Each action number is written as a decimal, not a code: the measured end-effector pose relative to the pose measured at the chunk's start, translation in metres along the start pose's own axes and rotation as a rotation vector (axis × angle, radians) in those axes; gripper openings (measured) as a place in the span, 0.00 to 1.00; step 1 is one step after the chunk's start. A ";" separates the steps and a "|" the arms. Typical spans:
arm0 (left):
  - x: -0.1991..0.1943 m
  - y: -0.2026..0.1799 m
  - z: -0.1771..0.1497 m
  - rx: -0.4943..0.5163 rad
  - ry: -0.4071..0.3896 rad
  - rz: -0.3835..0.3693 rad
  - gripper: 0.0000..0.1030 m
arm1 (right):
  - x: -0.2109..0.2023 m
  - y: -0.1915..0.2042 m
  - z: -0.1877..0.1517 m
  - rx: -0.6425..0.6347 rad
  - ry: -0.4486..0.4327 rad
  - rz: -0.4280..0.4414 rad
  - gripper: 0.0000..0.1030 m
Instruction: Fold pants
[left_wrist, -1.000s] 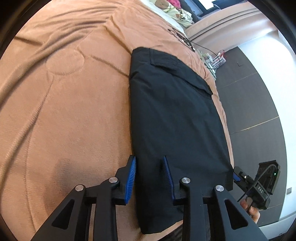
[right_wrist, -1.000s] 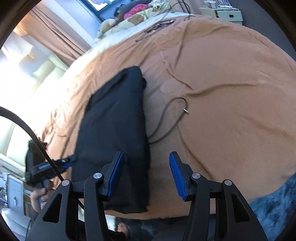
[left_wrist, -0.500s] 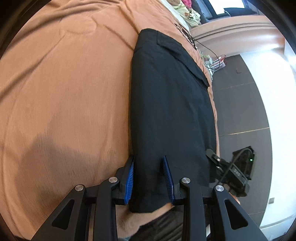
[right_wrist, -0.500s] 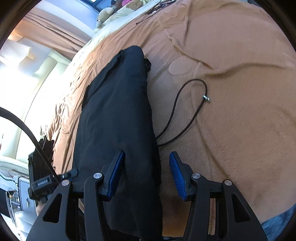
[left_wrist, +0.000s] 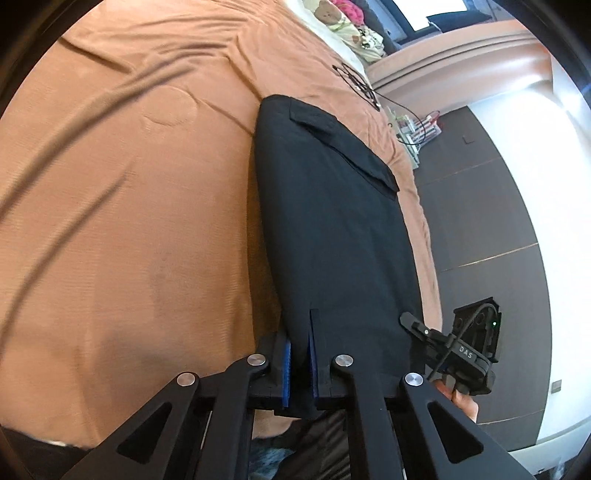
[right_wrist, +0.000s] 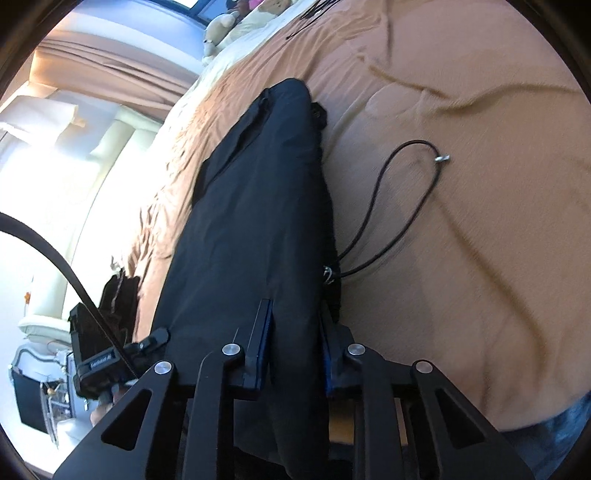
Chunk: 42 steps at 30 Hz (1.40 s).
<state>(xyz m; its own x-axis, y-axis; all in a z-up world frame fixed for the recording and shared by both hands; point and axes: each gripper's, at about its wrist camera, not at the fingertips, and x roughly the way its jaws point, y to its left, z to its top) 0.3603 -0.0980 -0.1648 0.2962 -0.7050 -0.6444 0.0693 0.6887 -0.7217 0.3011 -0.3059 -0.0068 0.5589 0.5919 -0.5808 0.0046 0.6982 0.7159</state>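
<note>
Black pants (left_wrist: 332, 221), folded lengthwise into a long strip, lie on the orange-brown bedspread (left_wrist: 129, 221). My left gripper (left_wrist: 300, 343) is at the strip's near end. Its jaws are closing and the blue pads pinch the cloth's left edge. In the right wrist view the pants (right_wrist: 258, 203) run away from my right gripper (right_wrist: 293, 325), whose jaws are closing with a thick bunch of the right edge pressed between the pads. A black drawstring (right_wrist: 384, 192) with a metal tip loops out over the bedspread (right_wrist: 461, 240). Each view shows the other gripper (left_wrist: 417, 325) (right_wrist: 155, 338) at the pants' opposite corner.
Stuffed toys and pillows (left_wrist: 332, 14) sit at the bed's far end, with thin black cables (left_wrist: 356, 79) near them. Dark floor (left_wrist: 480, 203) runs along one side of the bed and a cream sofa (right_wrist: 92, 166) stands on the other. A blue rug (right_wrist: 554, 424) lies below the bed's near edge.
Both grippers have come in over the near end of the pants and their jaws have narrowed onto the cloth. The right gripper dropped lower; the left shifted along the hem.
</note>
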 end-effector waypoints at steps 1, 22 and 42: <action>-0.006 0.003 0.000 0.003 0.003 0.010 0.07 | 0.002 0.000 -0.002 0.002 0.006 0.011 0.19; -0.002 0.017 0.007 0.023 0.083 0.189 0.16 | 0.008 0.000 -0.039 -0.003 0.043 0.155 0.17; -0.012 0.029 0.002 0.030 0.069 0.223 0.11 | 0.055 -0.008 -0.044 0.016 0.092 0.254 0.03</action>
<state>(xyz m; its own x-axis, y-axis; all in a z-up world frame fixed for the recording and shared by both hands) 0.3604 -0.0698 -0.1773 0.2417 -0.5440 -0.8035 0.0383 0.8328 -0.5523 0.2952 -0.2610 -0.0623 0.4663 0.7817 -0.4142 -0.1126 0.5169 0.8486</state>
